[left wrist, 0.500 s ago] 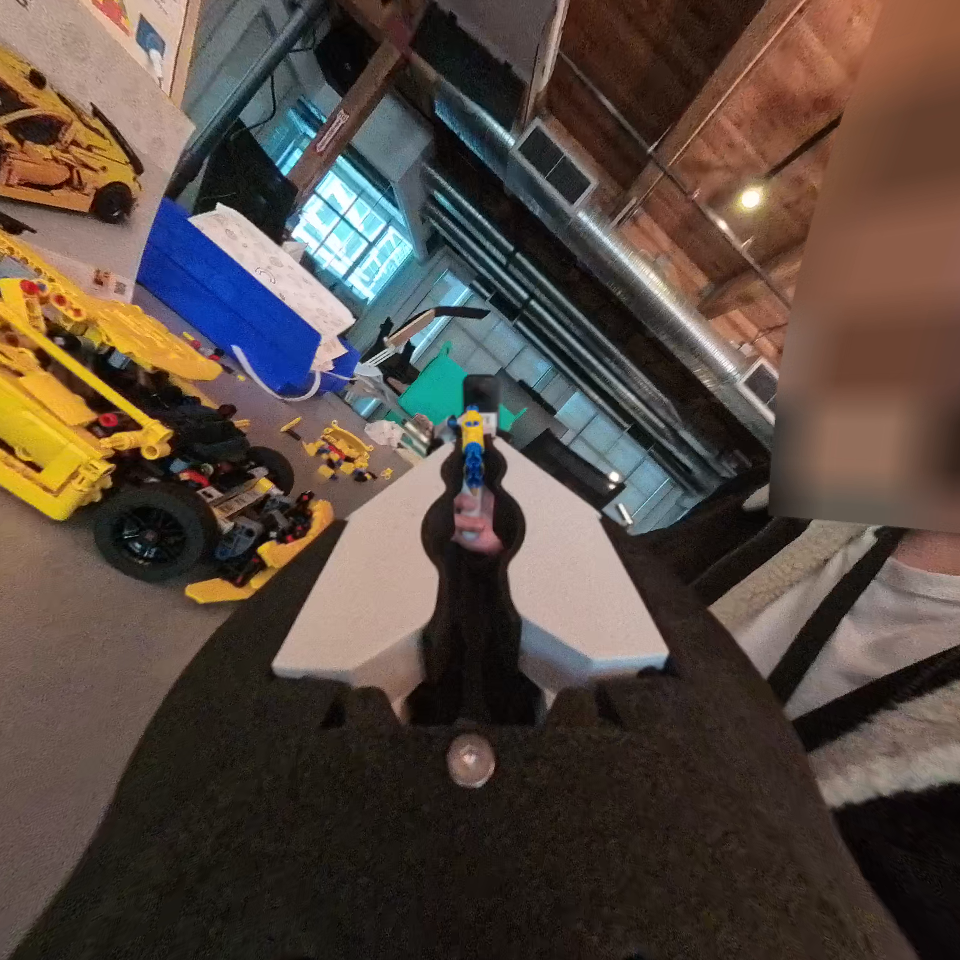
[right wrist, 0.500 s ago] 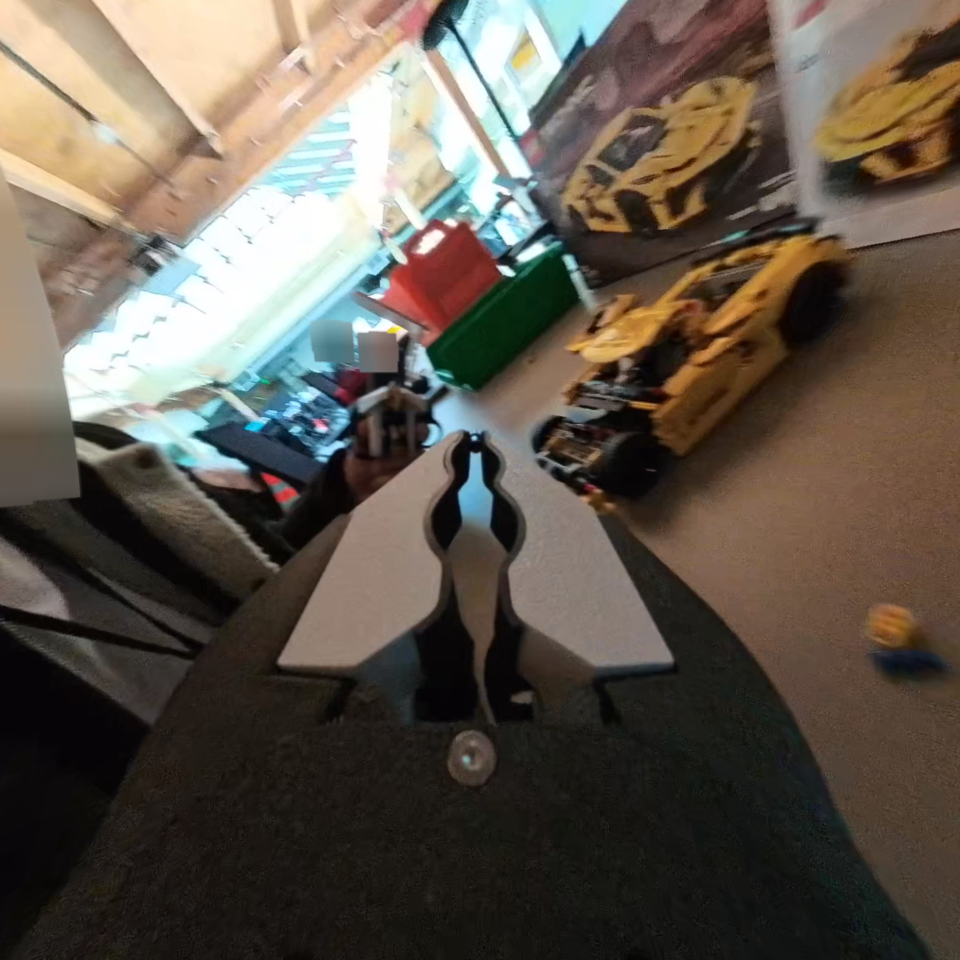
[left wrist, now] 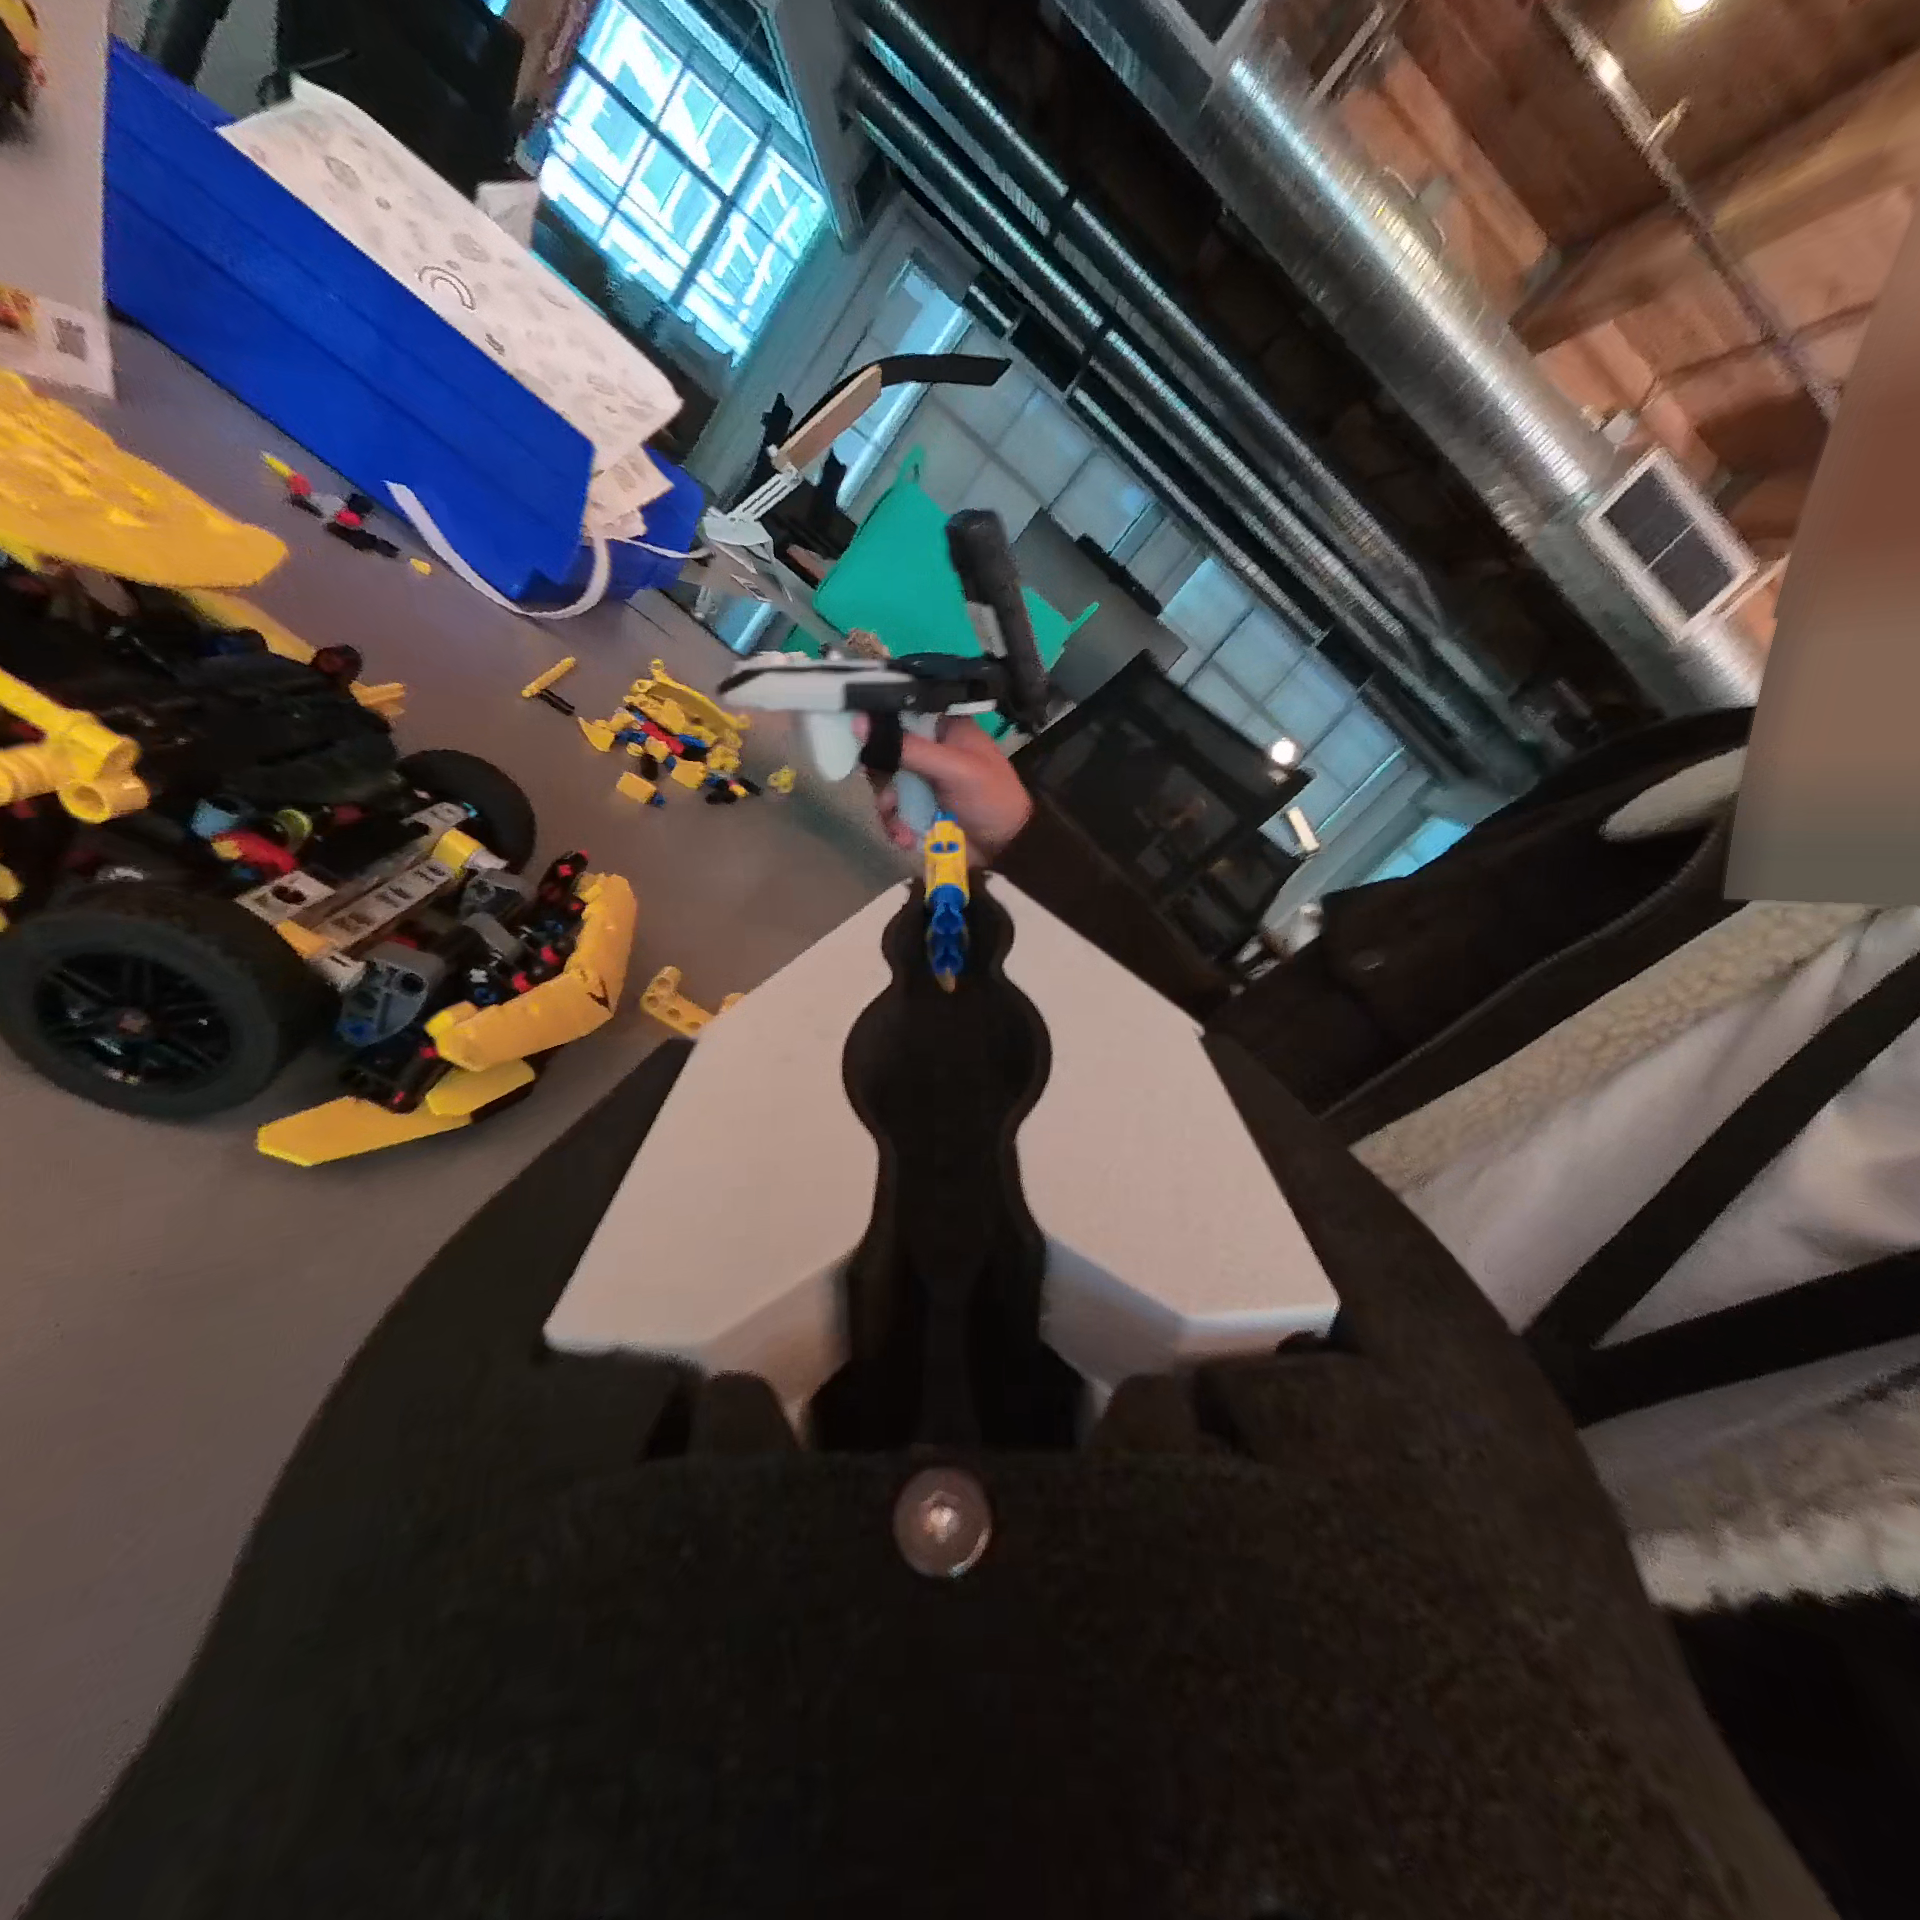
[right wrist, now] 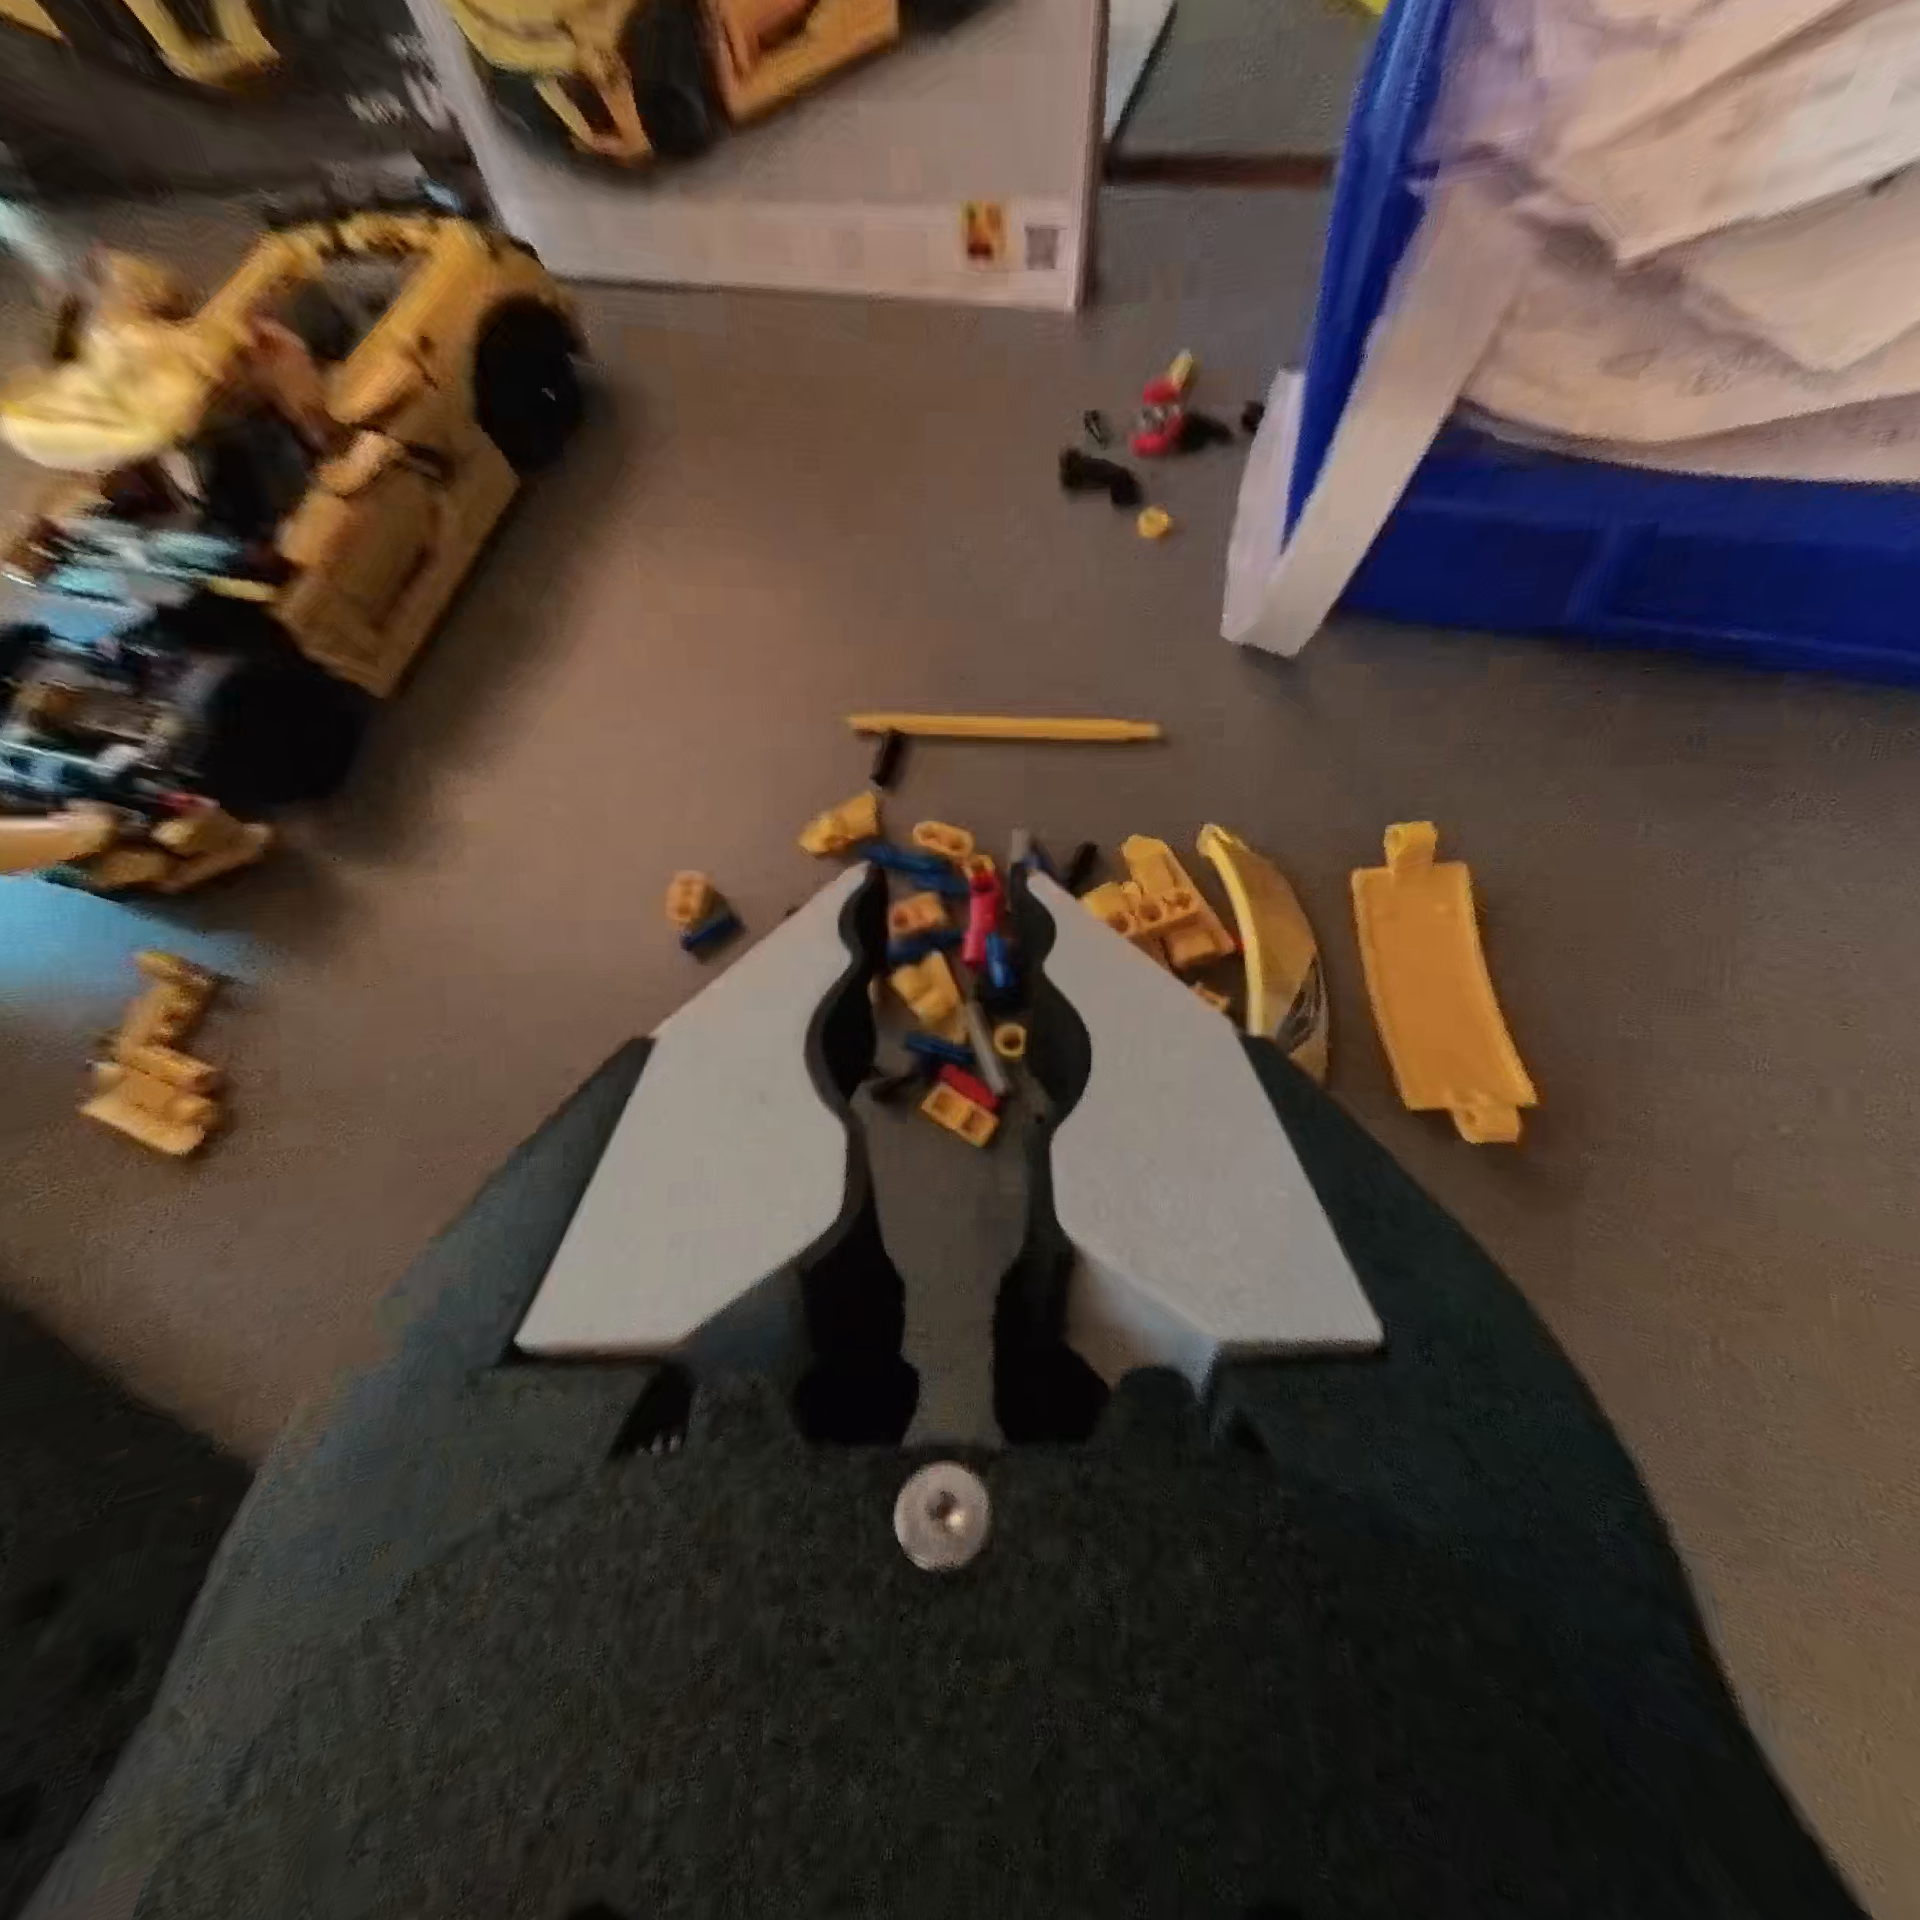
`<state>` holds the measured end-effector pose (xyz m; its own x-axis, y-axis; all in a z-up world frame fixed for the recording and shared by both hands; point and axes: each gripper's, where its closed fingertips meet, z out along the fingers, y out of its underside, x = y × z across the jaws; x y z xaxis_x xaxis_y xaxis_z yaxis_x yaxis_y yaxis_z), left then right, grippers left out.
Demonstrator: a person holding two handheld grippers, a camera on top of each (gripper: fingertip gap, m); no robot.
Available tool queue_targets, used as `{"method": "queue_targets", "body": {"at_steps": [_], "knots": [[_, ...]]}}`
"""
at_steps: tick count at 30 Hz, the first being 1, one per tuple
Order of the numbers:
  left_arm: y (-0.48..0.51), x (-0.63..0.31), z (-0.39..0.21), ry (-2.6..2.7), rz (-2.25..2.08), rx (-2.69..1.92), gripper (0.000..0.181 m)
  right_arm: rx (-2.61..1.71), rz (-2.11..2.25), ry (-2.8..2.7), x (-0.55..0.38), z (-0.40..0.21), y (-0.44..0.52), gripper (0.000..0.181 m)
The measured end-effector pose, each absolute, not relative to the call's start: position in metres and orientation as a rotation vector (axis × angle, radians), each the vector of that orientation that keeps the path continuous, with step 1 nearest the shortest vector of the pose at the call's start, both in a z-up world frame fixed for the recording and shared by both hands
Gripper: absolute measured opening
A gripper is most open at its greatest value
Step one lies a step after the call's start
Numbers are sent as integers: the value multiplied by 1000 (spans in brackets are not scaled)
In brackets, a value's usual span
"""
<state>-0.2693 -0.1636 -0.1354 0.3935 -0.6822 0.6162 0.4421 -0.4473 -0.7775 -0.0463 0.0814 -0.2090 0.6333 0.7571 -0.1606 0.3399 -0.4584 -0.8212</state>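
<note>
Two views, left wrist first: the left claw is pinched tight on a small yellow-and-blue brick piece, which sticks out past the fingertips, raised above the grey counter. Beyond it the right claw shows farther off, held in a hand over a scatter of loose yellow bits. A part-built yellow car model w/ black wheels sits at left, a blue bin w/ white paper behind it. Right wrist view, blurry: the right claw has a narrow gap betw. its tips, nothing gripped, and hangs just over a pile of small yellow, blue & red pieces on the counter. A curved yellow panel lies right of the pile, a long yellow rod beyond it, the car model at left, the blue bin at upper right, and a printed box at the top.
</note>
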Motion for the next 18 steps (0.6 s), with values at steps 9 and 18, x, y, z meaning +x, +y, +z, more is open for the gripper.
{"method": "queue_targets", "body": {"at_steps": [9,18], "knots": [[-173,-247,-139,409,-1158,-1613,7,-1683,1946,-1165,-224,-135,-141,30],[-175,-244,-140,429,-1153,-1621,7,-1621,2021,-1243,-250,-138,-175,16]]}}
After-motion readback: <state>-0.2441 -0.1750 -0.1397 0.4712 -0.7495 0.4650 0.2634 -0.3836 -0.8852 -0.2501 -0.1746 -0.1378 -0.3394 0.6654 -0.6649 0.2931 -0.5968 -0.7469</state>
